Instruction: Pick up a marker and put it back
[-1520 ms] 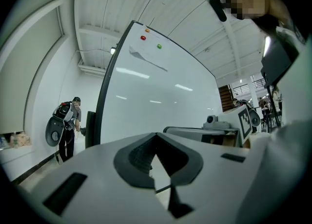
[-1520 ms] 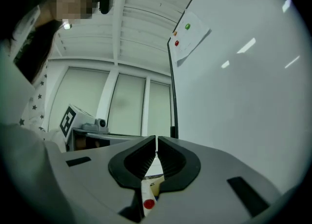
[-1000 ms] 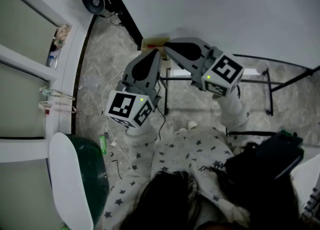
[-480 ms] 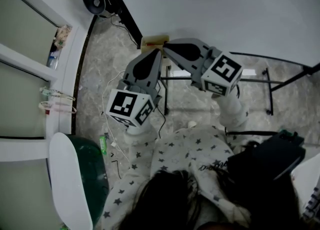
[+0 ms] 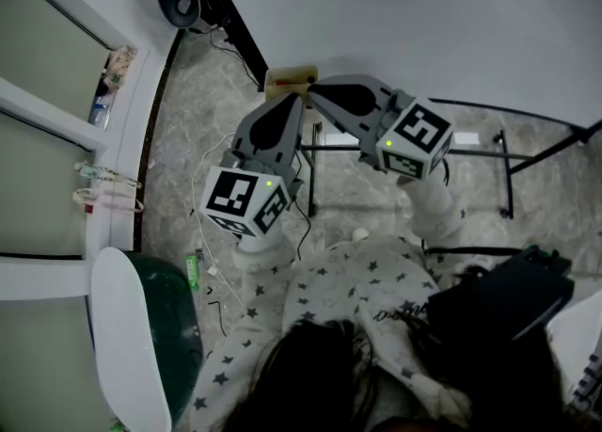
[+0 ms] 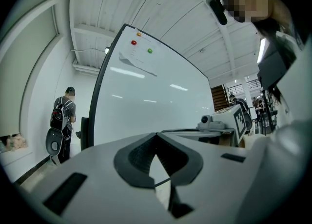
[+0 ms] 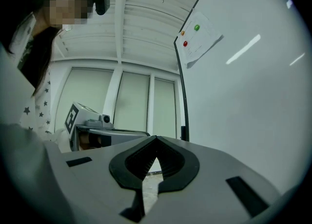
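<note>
My left claw (image 5: 297,103) is pinched shut on nothing, level before the whiteboard (image 5: 423,16), and my right claw (image 5: 316,91), tip close beside it, is shut and empty too. No marker shows in any view, so I judge the pick-up not begun: next I must find one and open a claw.

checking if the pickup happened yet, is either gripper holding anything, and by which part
Nothing is held: the left gripper and the right gripper are both shut and empty.
</note>
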`<state>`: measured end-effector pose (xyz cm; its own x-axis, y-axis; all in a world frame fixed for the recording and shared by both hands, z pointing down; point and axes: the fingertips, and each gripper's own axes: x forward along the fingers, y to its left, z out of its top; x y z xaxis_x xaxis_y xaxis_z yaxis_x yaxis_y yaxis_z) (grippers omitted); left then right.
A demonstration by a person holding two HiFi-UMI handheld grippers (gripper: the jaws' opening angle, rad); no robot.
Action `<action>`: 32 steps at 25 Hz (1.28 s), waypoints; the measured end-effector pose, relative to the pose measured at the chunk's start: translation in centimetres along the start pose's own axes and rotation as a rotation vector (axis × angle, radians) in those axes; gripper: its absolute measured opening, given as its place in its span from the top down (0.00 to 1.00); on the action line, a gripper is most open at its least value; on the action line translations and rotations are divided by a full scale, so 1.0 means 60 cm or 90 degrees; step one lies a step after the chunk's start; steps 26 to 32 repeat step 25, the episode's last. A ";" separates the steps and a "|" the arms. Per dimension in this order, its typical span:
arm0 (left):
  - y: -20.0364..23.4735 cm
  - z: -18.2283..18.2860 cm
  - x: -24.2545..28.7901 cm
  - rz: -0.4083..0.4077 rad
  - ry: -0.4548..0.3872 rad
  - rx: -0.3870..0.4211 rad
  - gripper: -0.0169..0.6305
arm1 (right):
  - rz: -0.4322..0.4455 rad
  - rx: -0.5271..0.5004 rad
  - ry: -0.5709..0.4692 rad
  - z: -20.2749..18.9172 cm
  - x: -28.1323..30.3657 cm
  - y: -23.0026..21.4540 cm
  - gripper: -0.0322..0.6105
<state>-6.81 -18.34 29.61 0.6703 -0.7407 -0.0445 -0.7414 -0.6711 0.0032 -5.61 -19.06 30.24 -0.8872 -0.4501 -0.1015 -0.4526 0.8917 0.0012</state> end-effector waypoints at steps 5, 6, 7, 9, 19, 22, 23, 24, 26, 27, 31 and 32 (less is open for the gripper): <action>-0.002 0.002 0.003 -0.004 0.001 0.001 0.97 | -0.002 -0.002 0.007 0.000 0.000 -0.003 0.94; -0.002 0.002 0.003 -0.005 0.002 0.001 0.97 | -0.003 -0.002 0.008 -0.001 0.000 -0.003 0.94; -0.002 0.002 0.003 -0.005 0.002 0.002 0.97 | -0.003 -0.001 0.008 -0.002 0.000 -0.004 0.94; -0.002 0.001 0.003 -0.005 0.002 0.002 0.97 | -0.003 0.000 0.007 -0.004 -0.001 -0.005 0.94; -0.003 -0.003 0.003 -0.007 0.006 0.000 0.97 | -0.003 0.007 0.006 -0.008 0.001 -0.004 0.94; -0.005 -0.004 0.004 -0.008 0.007 -0.001 0.97 | -0.002 0.010 0.003 -0.008 -0.001 -0.004 0.94; -0.006 -0.004 0.005 -0.008 0.008 -0.001 0.97 | -0.003 0.012 0.002 -0.009 -0.002 -0.005 0.94; -0.007 -0.005 0.005 -0.008 0.008 -0.001 0.97 | -0.004 0.013 0.001 -0.010 -0.003 -0.006 0.94; -0.008 -0.006 0.006 -0.008 0.009 -0.002 0.97 | -0.004 0.014 0.000 -0.010 -0.004 -0.007 0.94; -0.008 -0.006 0.006 -0.008 0.009 -0.002 0.97 | -0.004 0.014 0.000 -0.010 -0.004 -0.007 0.94; -0.008 -0.006 0.006 -0.008 0.009 -0.002 0.97 | -0.004 0.014 0.000 -0.010 -0.004 -0.007 0.94; -0.008 -0.006 0.006 -0.008 0.009 -0.002 0.97 | -0.004 0.014 0.000 -0.010 -0.004 -0.007 0.94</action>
